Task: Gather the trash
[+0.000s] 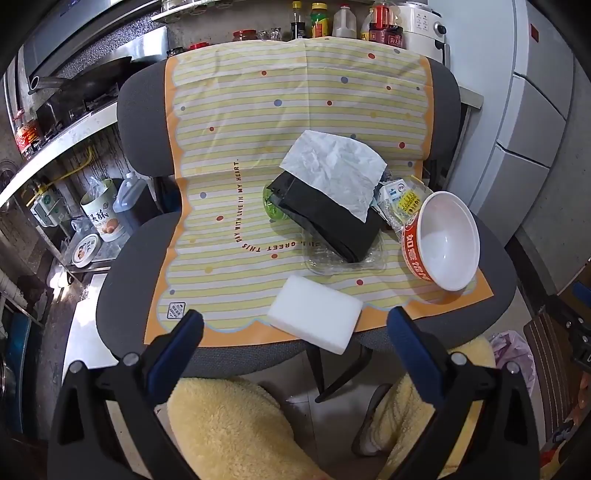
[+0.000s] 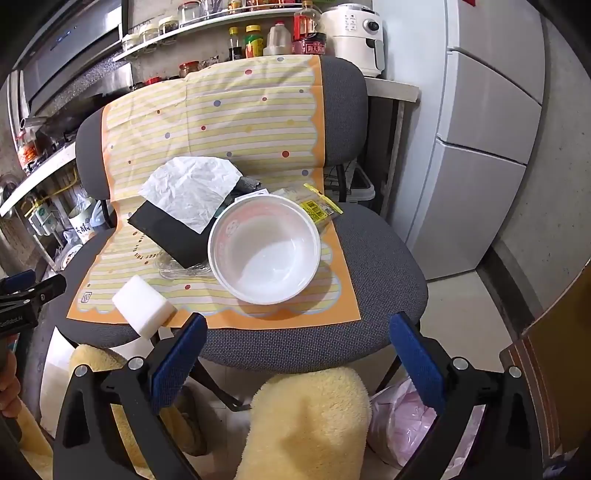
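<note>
A grey chair [image 1: 122,266] covered by a striped yellow sheet [image 1: 221,206] holds trash. A white foam block [image 1: 316,318] lies at the front edge. Behind it are a clear plastic tray [image 1: 332,260], a black packet [image 1: 325,214], a crumpled white paper [image 1: 332,166], a green item [image 1: 271,206], wrappers [image 1: 400,199] and a red-and-white paper bowl [image 1: 443,240]. My left gripper [image 1: 295,332] is open and empty, just short of the foam block. In the right wrist view the bowl [image 2: 264,247], foam block [image 2: 142,301], paper [image 2: 188,188] and yellow wrapper [image 2: 317,206] show. My right gripper [image 2: 297,332] is open and empty before the chair's front edge.
A pink plastic bag [image 2: 402,417] sits on the floor to the right below the chair. Yellow fleece legs [image 2: 306,424] are under both grippers. A kitchen counter [image 1: 55,147] runs on the left, a fridge [image 2: 487,129] on the right. Bottles [image 1: 321,20] stand behind the chair.
</note>
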`<control>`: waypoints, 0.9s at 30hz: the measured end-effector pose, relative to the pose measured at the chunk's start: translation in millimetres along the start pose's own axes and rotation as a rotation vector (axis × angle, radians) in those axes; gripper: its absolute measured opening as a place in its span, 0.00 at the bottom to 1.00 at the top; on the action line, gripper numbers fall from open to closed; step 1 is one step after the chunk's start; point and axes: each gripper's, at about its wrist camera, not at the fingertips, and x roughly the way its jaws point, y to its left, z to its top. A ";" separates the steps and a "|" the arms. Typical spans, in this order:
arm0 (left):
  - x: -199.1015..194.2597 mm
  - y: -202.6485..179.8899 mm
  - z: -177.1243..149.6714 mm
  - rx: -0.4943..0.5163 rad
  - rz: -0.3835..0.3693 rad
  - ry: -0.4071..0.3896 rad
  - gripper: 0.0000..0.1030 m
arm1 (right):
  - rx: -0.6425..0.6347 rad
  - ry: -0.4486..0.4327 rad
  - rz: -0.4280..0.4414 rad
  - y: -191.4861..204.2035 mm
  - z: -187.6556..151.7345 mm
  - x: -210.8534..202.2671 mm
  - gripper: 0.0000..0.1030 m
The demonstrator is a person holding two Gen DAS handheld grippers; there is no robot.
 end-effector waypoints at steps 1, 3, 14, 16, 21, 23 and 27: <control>0.0 0.0 -0.2 0.001 0.001 -0.001 0.94 | 0.002 0.001 0.002 -0.1 -0.3 -1.6 0.94; 0.0 0.0 0.9 0.003 0.004 -0.001 0.94 | 0.002 -0.002 0.003 0.1 -0.4 -2.3 0.94; -0.1 0.7 0.4 0.000 0.010 -0.003 0.94 | 0.006 0.002 0.000 -1.2 0.9 -2.2 0.94; -0.4 1.3 0.4 0.000 0.011 -0.004 0.94 | 0.004 0.001 -0.004 -0.8 0.5 -2.3 0.94; -0.9 2.5 -0.8 0.001 0.011 -0.004 0.94 | 0.006 0.004 -0.002 -2.8 0.8 -2.1 0.94; -1.3 3.5 -1.4 0.000 0.009 -0.003 0.94 | 0.007 0.004 -0.004 -3.5 0.4 -1.6 0.94; -0.4 1.8 0.7 -0.002 0.013 -0.004 0.94 | 0.007 0.001 -0.005 -3.5 -0.4 -1.6 0.94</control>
